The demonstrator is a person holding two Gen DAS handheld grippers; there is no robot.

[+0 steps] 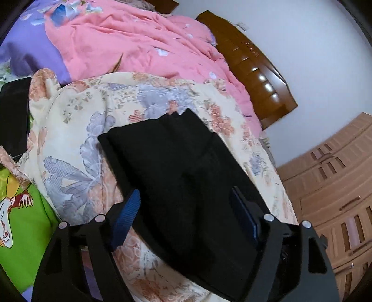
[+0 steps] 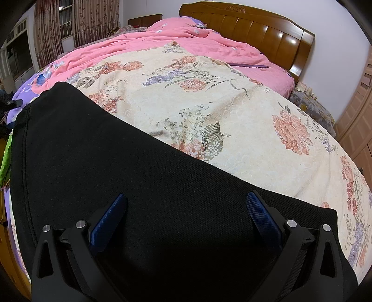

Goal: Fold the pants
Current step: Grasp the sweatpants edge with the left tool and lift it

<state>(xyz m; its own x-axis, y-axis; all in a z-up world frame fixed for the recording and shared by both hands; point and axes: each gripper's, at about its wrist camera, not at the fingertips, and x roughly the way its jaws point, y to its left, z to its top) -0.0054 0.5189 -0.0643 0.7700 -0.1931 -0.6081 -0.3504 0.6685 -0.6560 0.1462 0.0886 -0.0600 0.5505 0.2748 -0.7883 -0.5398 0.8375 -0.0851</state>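
Hovering released, the left claw (image 1: 186, 209) sees the folded pants (image 1: 181, 167) whole. Only the right claw (image 2: 186, 213), also released, shows curtains (image 2: 93, 21) at eleven o'clock.

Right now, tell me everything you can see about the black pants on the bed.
The black pants are a dark, finely ribbed knit, lying flat on the cream floral bedspread in a long, roughly rectangular shape that looks already folded lengthwise. One end shows a jagged, uneven edge. A seam line runs near one side in the right wrist view. The left gripper and right gripper both hover open over the fabric, gripping nothing.
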